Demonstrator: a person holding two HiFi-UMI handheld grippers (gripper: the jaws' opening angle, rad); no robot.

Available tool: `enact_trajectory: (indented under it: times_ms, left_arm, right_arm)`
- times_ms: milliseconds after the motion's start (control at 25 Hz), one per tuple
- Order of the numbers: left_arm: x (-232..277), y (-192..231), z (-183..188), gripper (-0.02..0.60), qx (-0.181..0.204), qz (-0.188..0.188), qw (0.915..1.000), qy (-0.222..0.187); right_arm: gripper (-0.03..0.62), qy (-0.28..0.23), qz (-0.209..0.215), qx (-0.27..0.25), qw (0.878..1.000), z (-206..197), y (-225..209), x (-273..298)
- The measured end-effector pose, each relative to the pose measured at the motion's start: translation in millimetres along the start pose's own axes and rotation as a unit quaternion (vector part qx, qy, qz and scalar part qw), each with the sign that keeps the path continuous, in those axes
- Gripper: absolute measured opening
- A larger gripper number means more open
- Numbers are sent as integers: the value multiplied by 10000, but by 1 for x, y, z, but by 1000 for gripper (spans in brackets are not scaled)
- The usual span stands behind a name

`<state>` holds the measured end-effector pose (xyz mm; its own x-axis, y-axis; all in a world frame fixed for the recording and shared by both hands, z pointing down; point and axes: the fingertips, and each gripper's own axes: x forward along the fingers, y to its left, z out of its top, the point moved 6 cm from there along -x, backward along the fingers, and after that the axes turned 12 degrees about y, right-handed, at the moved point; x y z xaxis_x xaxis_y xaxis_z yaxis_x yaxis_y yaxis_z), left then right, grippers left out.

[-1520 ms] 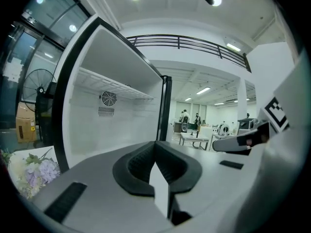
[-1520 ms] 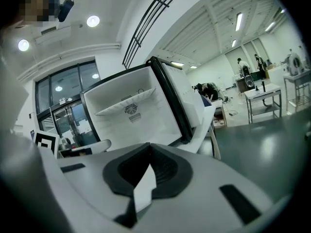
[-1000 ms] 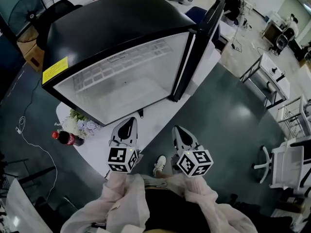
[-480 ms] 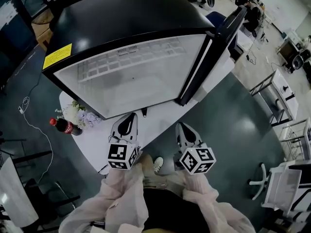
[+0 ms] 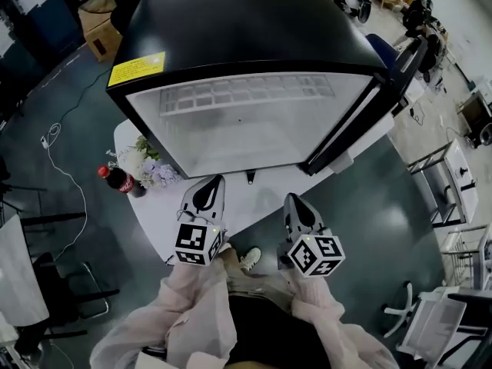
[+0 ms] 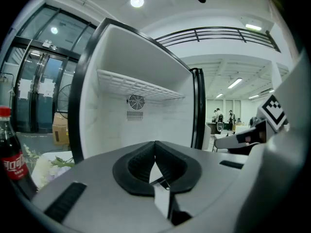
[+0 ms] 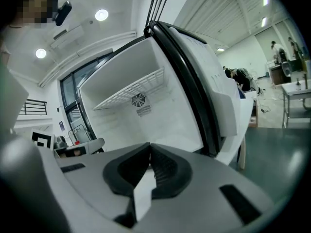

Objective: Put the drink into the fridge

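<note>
Left of frame centre, on the counter: drink upright beside flowers | left gripper, right gripper: jaws closed, empty, below open fridge | step: pre-grasp approach | next: likely open left gripper, reach to drink.

**Operator:** Was any print legible?

**Inspector:** None. The yellow label on the fridge, upper left of the head view, carried dark lines too small to read. The red band on the drink bottle, lower left of the left gripper view, bore illegible white script. The left cube and right cube showed only black-and-white square markers.
</note>
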<state>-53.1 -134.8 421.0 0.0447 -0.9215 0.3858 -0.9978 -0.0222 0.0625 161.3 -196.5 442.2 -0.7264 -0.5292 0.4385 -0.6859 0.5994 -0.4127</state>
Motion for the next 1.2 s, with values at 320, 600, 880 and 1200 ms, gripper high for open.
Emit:
enact_trajectory:
  times_ms: [320, 600, 880, 1200]
  left_arm:
    - [-44, 57, -17, 11, -276, 825, 9962, 86]
    - [-84, 89, -32, 11, -573, 1470, 9874, 112]
    - [-118, 118, -46, 11, -851, 1995, 9762, 95]
    - [-146, 143, -60, 11, -1105, 2457, 9630, 59]
  right_arm:
    - [12, 310, 472, -256, 9981, -1, 41, 41]
    - [11, 622, 975, -531, 9919, -4, 81, 69]
    - [12, 864, 1295, -741, 9850, -10, 115, 87]
    - [12, 1040, 1512, -957, 9784, -13, 137, 102]
